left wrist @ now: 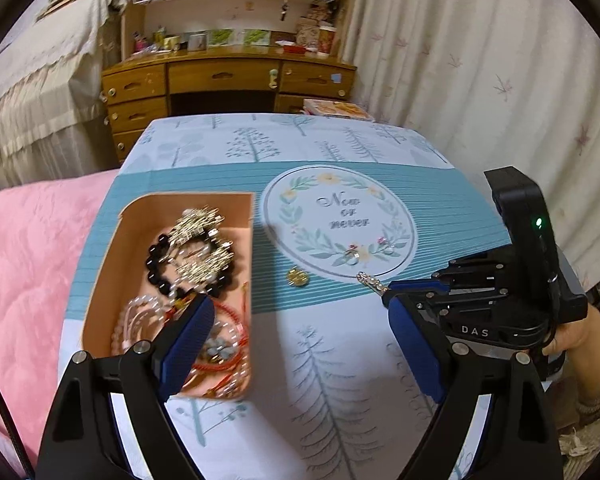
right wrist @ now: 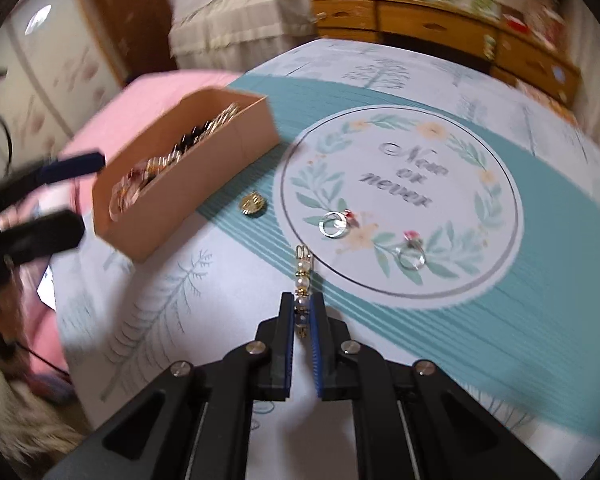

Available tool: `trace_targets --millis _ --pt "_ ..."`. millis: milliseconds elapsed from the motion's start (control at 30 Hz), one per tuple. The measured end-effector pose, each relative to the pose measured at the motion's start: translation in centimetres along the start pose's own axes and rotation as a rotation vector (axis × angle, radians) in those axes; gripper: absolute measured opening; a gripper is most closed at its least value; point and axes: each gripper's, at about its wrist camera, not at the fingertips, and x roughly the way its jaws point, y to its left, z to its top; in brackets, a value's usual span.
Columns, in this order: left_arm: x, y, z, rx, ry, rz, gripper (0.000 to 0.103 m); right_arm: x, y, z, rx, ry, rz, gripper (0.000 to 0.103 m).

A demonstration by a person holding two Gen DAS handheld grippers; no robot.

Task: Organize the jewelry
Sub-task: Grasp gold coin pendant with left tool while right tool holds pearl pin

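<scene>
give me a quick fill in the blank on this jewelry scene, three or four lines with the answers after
1. The right gripper is shut on the pearl ____.
2. The black bead bracelet lies inside the ____ cardboard box.
3. The number of silver rings lying on the round printed emblem is ____.
4. The gold pendant lies on the tablecloth between the box and the ____.

Missing words: hairpin; tan; two; emblem
</scene>
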Motion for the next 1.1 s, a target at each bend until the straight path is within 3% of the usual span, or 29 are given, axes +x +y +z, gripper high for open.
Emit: trace_targets --millis 133,267,400,567,833,1100 --pt "1.5 -1.6 0.8 0.049 0.03 -0.008 0.064 -2.0 -1.0 -1.0 0.104 -0.073 0.042 0.007" --pt "4.0 -2.1 1.6 0.011 0.089 -0.035 0.053 -4.1 -1.6 -1.9 0.169 -0.154 0.072 0.007" --pt "6.6 -2.2 1.6 -0.02 0.145 0.001 0.045 -5.5 -2.2 -2.6 0.207 -0.209 0.092 0.007" --pt "8.8 -2.1 1.1 -0.059 0.189 0.069 0.043 -6.4 -2.4 -2.9 0.213 -0.253 0.109 0.007" --pt "10.1 -2.4 1.4 -0.057 0.184 0.195 0.04 -6.9 -2.9 -3.2 0.225 -0.292 0.153 0.007" --pt "11.1 -2.7 1.5 -0.098 0.222 0.212 0.031 -7.1 -3.7 -3.7 0.245 -0.308 0.167 0.007"
